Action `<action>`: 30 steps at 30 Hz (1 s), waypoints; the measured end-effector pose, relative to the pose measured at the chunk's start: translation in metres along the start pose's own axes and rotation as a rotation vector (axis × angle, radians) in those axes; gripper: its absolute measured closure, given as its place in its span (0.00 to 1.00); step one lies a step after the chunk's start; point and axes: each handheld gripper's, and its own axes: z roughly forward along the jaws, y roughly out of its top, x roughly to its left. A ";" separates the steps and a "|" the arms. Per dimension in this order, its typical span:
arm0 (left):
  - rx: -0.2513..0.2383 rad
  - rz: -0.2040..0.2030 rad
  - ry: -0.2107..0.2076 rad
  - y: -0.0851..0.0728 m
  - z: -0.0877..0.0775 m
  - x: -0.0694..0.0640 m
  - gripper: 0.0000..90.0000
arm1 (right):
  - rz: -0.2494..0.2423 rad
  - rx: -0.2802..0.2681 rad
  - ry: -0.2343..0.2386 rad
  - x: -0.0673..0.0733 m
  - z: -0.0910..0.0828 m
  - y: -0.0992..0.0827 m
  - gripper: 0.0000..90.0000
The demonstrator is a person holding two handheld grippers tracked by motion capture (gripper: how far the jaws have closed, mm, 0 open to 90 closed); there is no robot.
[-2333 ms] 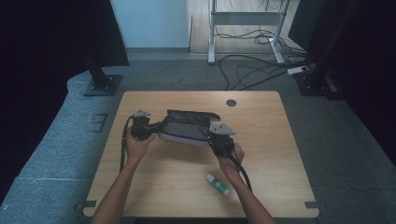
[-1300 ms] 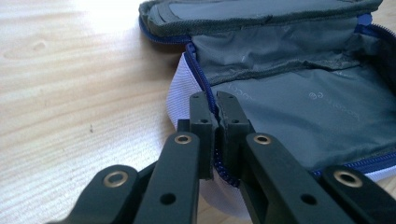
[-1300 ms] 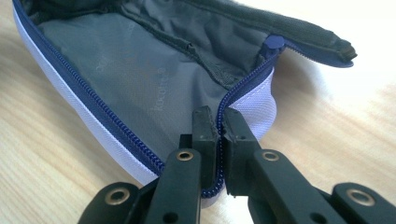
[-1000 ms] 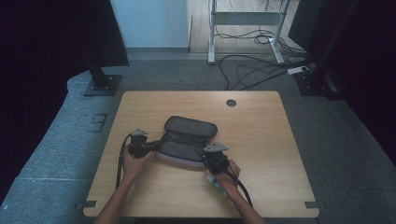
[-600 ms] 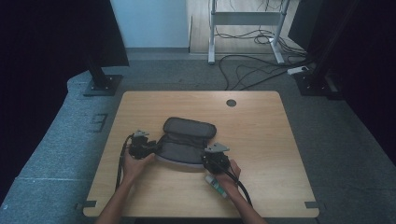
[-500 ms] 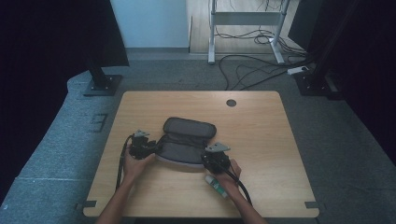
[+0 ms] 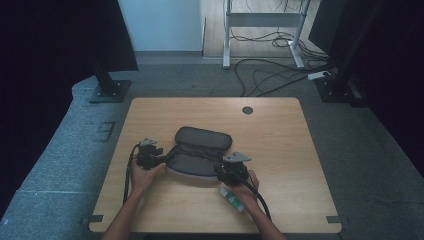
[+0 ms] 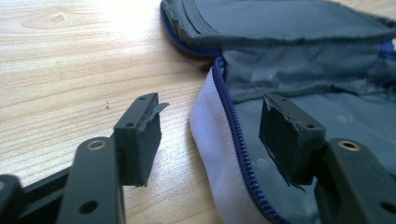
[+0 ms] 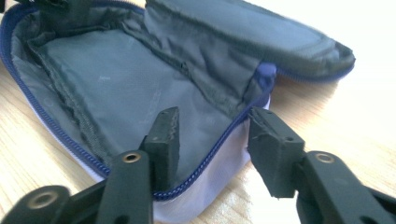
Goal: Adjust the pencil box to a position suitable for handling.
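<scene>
A grey zip pouch (image 7: 199, 159) with a blue zipper and pale outer fabric lies open in the middle of the table, its lid (image 7: 204, 137) folded back on the far side. My left gripper (image 7: 151, 157) is at the pouch's left end and is open. Its jaws straddle the zippered rim (image 8: 229, 116) without pinching it, one pad (image 8: 140, 133) over the wood and the other over the lining. My right gripper (image 7: 231, 170) is at the right end, open in the same way across the rim (image 9: 219, 144). The grey lining (image 9: 121, 88) shows nothing inside.
A small white and green tube (image 7: 231, 199) lies on the table close to the person's right hand, near the front edge. The wooden table (image 7: 280, 135) has a round cable hole (image 7: 247, 110) at the back. Cables (image 7: 129, 172) trail from both grippers.
Since the earliest frame both grippers and the pouch have come nearer the person, and the right hand now sits by the tube. In the last second almost nothing has moved.
</scene>
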 end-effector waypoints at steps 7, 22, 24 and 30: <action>-0.012 0.000 -0.004 0.000 -0.003 -0.001 0.40 | 0.006 -0.039 0.010 0.000 -0.006 0.003 0.51; -0.027 0.016 -0.006 -0.007 -0.015 0.002 0.39 | 0.005 -0.071 0.053 -0.008 -0.030 -0.006 0.49; -0.032 0.019 -0.011 -0.009 -0.018 0.002 0.39 | 0.010 -0.073 0.056 -0.010 -0.033 -0.009 0.48; -0.051 0.024 -0.014 -0.015 -0.027 0.002 0.39 | 0.007 -0.079 0.064 -0.013 -0.043 -0.015 0.48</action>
